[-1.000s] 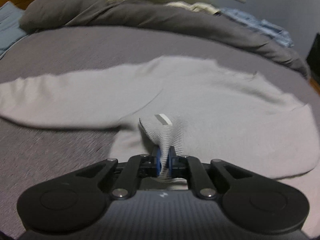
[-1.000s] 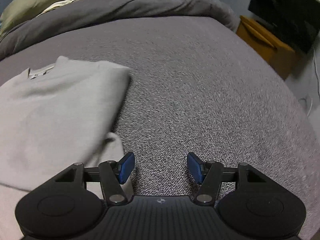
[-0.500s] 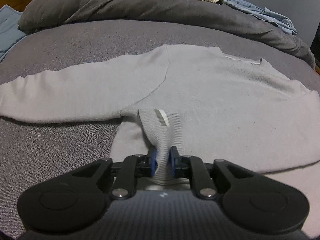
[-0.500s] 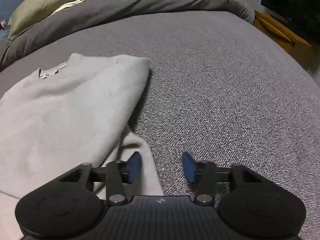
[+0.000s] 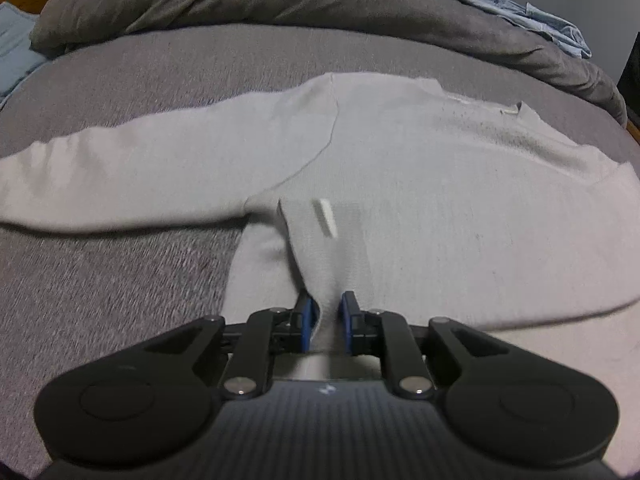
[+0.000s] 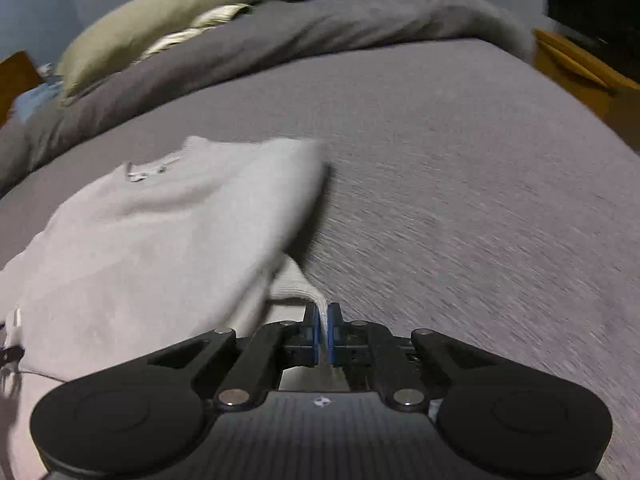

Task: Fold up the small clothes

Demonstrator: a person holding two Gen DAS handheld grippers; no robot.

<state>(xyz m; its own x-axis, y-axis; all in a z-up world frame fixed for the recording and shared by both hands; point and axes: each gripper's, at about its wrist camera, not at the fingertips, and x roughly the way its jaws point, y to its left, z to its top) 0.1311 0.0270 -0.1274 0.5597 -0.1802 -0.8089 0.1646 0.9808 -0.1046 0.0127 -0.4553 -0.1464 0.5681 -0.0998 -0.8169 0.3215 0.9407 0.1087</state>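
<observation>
A light grey long-sleeved sweater (image 5: 420, 184) lies flat on the grey bed (image 5: 120, 288), one sleeve (image 5: 120, 168) stretched out to the left. My left gripper (image 5: 326, 312) is shut on a fold of its lower hem. The flap rises from the body with a small white label (image 5: 325, 216) showing. In the right wrist view the sweater (image 6: 160, 240) fills the left half, its right side folded in. My right gripper (image 6: 323, 316) is shut on the ribbed hem corner (image 6: 296, 280) at that folded edge.
A rumpled dark grey duvet (image 5: 280, 4) runs along the far side of the bed, with an olive pillow (image 6: 140, 28) and blue clothes (image 5: 540, 24) on it. A wooden bedside unit (image 6: 580, 72) stands off the right edge. Bare bed cover (image 6: 460, 200) lies right of the sweater.
My right gripper's jaws have gone from wide apart to closed on the hem corner. The left gripper keeps its fold, its pads slightly further apart, and the flap is drawn out longer.
</observation>
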